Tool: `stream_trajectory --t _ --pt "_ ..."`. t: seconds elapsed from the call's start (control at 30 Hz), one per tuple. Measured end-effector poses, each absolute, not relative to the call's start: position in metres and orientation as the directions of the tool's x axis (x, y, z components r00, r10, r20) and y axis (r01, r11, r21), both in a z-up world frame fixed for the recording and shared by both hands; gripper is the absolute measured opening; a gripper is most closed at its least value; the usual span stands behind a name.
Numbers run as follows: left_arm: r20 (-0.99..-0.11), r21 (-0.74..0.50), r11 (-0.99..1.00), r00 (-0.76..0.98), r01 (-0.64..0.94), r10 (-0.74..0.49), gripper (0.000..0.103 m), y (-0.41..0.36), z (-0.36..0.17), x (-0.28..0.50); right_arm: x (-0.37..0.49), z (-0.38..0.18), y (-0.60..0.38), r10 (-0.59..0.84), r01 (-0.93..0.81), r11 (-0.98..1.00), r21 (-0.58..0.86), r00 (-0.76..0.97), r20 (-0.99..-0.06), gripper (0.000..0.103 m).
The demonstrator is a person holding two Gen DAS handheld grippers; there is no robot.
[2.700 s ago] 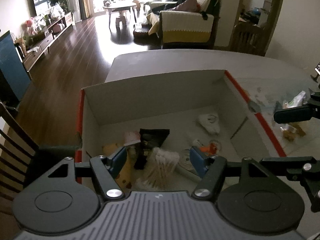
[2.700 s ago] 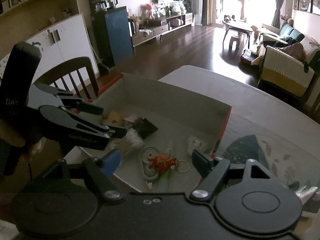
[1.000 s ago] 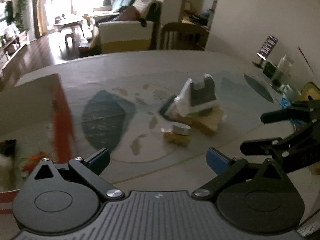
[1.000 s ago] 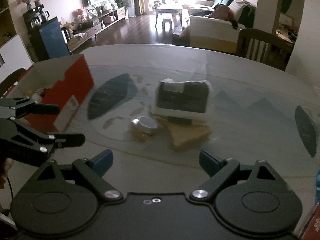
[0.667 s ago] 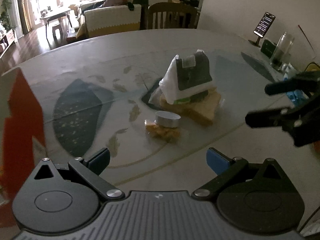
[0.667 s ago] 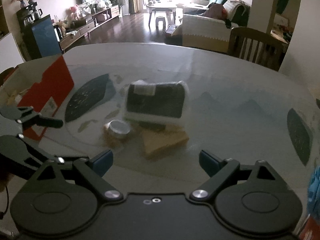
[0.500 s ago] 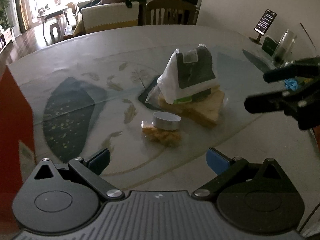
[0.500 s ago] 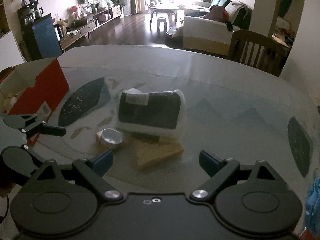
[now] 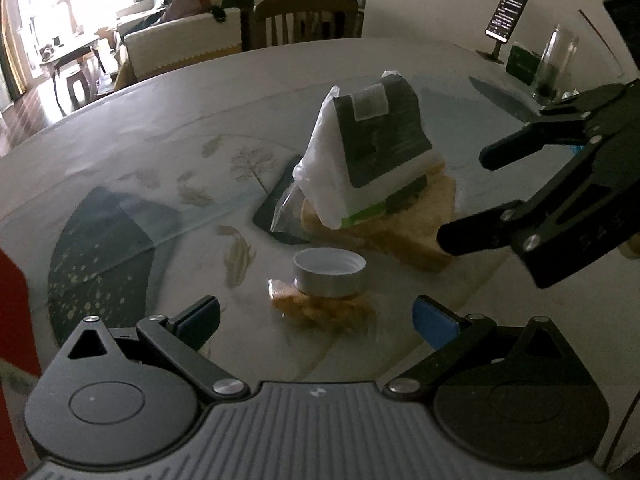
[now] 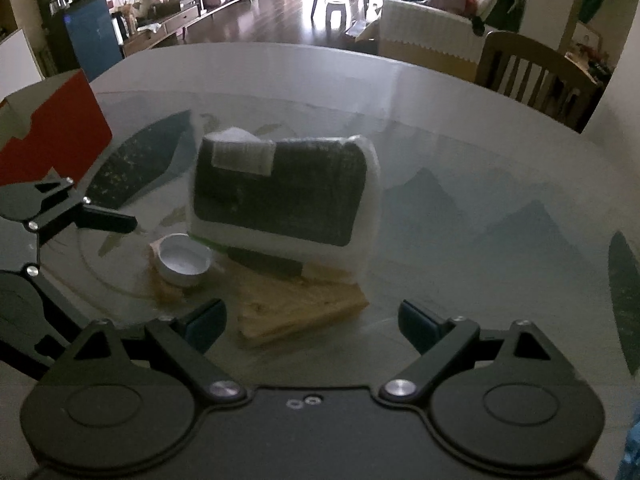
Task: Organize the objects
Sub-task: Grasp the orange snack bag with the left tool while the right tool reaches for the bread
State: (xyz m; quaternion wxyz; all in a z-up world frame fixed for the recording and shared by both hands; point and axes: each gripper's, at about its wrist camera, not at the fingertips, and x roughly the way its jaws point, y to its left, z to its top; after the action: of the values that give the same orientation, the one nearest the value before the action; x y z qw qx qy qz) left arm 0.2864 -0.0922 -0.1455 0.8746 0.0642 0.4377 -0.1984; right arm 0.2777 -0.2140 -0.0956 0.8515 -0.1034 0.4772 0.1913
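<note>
A white plastic packet with a dark panel (image 9: 372,152) (image 10: 284,204) leans on a tan block (image 9: 404,228) (image 10: 296,308) in the middle of the glass table. In front of it a small white cap (image 9: 329,272) (image 10: 185,260) rests on a crumpled tan wrapper (image 9: 324,310). My left gripper (image 9: 316,318) hovers open just short of the cap, nothing between its fingers. My right gripper (image 10: 312,322) is open too, facing the tan block and packet from the other side. Each gripper shows in the other's view: right gripper (image 9: 532,196), left gripper (image 10: 60,212).
The red-edged cardboard box (image 10: 56,128) stands at the table's left. A phone on a stand (image 9: 505,12) and a glass jar (image 9: 558,64) are at the far right edge. A wooden chair (image 10: 536,76) sits behind the table.
Both grippers swung away from the box and toward the pile on the table, then came closer to it. The cap and packet now fill more of both views.
</note>
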Motion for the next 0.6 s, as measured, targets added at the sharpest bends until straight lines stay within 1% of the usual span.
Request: stream_trajectory --t 0.13,0.23,0.4,0.5,0.57,0.6 --pt "-0.794 -0.068 0.903 0.525 0.423 -0.306 0.103 -0.094 -0.151 0.292 0.285 -0.106 -0.213 0.224 -0.418 0.909 0.014 0.459 -0.859 0.093" --pt "-0.794 -0.043 0.898 0.530 0.438 -0.297 0.103 -0.097 -0.155 0.292 0.290 -0.109 -0.214 0.245 -0.413 0.910 0.041 0.455 -0.856 0.095" --pt "-0.787 -0.020 0.885 0.539 0.464 -0.301 0.101 -0.103 -0.157 0.292 0.293 -0.113 -0.211 0.265 -0.440 0.897 0.045 0.452 -0.852 0.097" --pt "-0.780 -0.002 0.876 0.547 0.482 -0.303 0.096 -0.106 -0.158 0.289 0.294 -0.116 -0.210 0.267 -0.439 0.897 0.050 0.448 -0.853 0.098" --pt "-0.777 -0.002 0.873 0.549 0.488 -0.308 0.089 -0.108 -0.157 0.287 0.294 -0.118 -0.208 0.273 -0.445 0.894 0.056 0.441 -0.855 0.099" --pt "-0.776 -0.001 0.872 0.550 0.489 -0.309 0.087 -0.109 -0.156 0.287 0.293 -0.119 -0.207 0.278 -0.452 0.890 0.059 0.434 -0.857 0.099"
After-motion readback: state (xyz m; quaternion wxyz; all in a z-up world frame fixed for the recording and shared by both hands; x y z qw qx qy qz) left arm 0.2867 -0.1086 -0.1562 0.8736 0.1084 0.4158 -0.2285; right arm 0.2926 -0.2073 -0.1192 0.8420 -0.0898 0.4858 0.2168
